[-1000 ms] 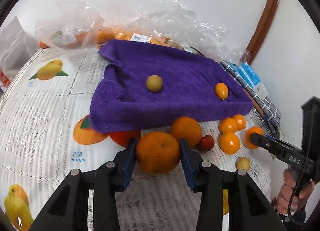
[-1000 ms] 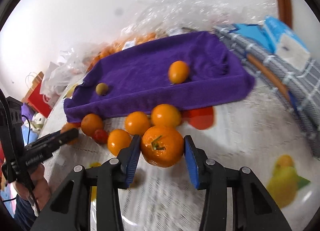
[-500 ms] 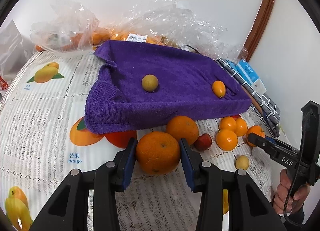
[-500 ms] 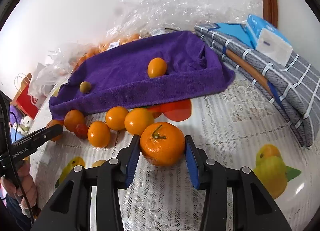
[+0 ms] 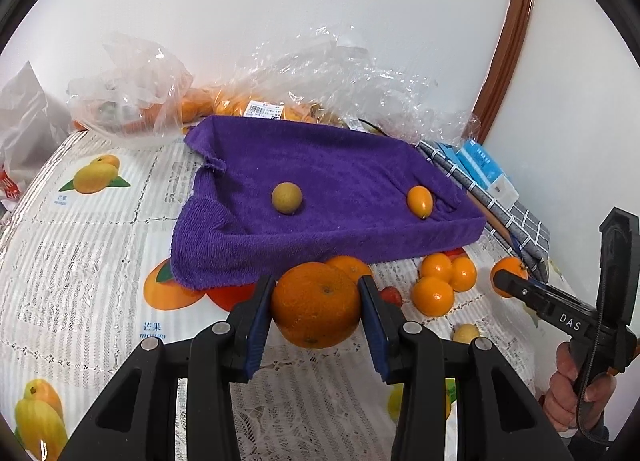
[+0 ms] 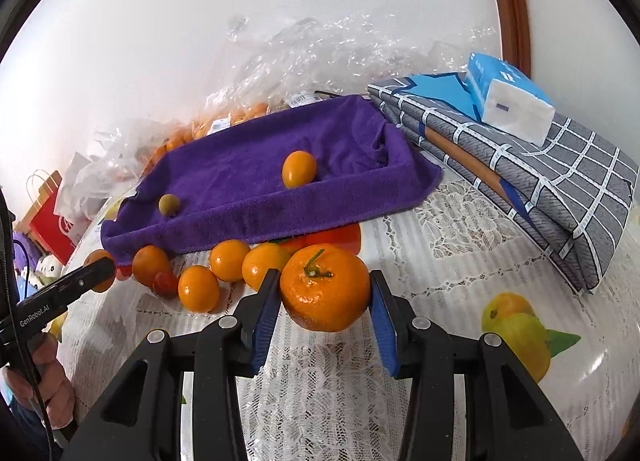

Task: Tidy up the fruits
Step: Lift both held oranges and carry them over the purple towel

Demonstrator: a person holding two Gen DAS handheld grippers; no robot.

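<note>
Your left gripper (image 5: 316, 315) pinches a large orange (image 5: 316, 311) between its blue pads, just in front of the purple towel (image 5: 332, 185); its small navel end faces the camera. Your right gripper (image 6: 325, 301) pinches a mandarin (image 6: 325, 287) the same way, with the green stem (image 6: 314, 263) pointing up and slightly toward the towel. On the towel lie a round yellow-green fruit (image 5: 286, 198) and an oval kumquat (image 5: 419, 201), its long axis tilted toward the right front corner of the towel. Several small oranges (image 6: 199, 288) and one red fruit (image 6: 165, 284) sit together on the tablecloth (image 5: 80, 245) in front of the towel. You can read "mango" and the characters 芒果 on the cloth, "DAS" on the right gripper in the left view, and "GenRobot.AI" on the left gripper in the right view. The price labels (image 5: 262, 109) on the plastic bags (image 5: 132, 89) are too small to read, and the fruit inside them is blurred by the film
</note>
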